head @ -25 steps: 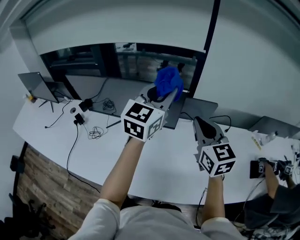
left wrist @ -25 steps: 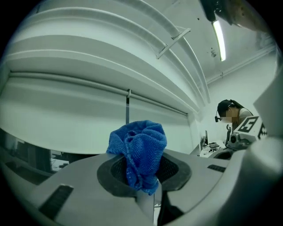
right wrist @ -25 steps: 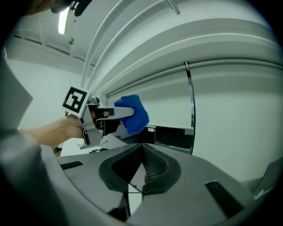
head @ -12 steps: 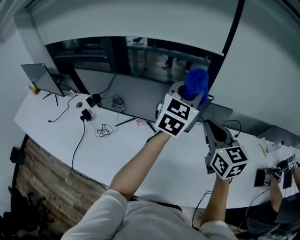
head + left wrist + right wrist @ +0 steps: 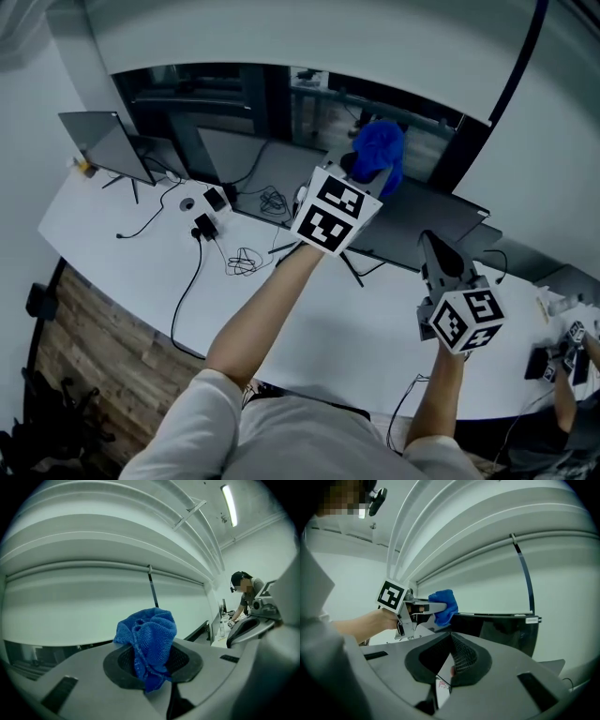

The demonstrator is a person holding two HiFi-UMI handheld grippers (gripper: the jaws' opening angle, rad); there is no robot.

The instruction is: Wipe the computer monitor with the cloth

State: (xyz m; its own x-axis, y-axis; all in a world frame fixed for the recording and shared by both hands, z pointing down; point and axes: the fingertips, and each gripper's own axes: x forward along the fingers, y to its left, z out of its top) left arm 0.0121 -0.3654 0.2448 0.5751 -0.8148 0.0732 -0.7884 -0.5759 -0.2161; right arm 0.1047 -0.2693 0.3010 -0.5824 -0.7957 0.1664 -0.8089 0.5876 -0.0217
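Nearest, in front of the monitor (image 5: 412,220) and toward its right end, the right gripper (image 5: 431,246) hangs over the tabletop (image 5: 309,328). Its jaws are drawn together with only a sliver between them, and they carry nothing.

Further out, the left gripper (image 5: 361,176) reaches up to the monitor's top edge. Its jaws are clamped on a bunched blue cloth (image 5: 147,639), most of which puffs out past the jaw tips. In the right gripper view the cloth sits right at the top edge of the dark screen. It seems to press on it, though real contact is hard to confirm.

Left of the monitor a tangle of cables (image 5: 239,258) lies on the tabletop, and further left another screen (image 5: 108,145) stands propped. Behind the monitor rises a pale wall.

The wipe looks to be at its start, high on the screen. To do it well, only the soft bulge of cloth should meet the glass, with the hard jaw tips held back from it. Light, even pressure should suit. Level passes that overlap as they work down from the top edge would cover the whole screen. The grip should stay firm so the cloth does not slip out mid-stroke. If the monitor rocks, the free right gripper could steady its frame.
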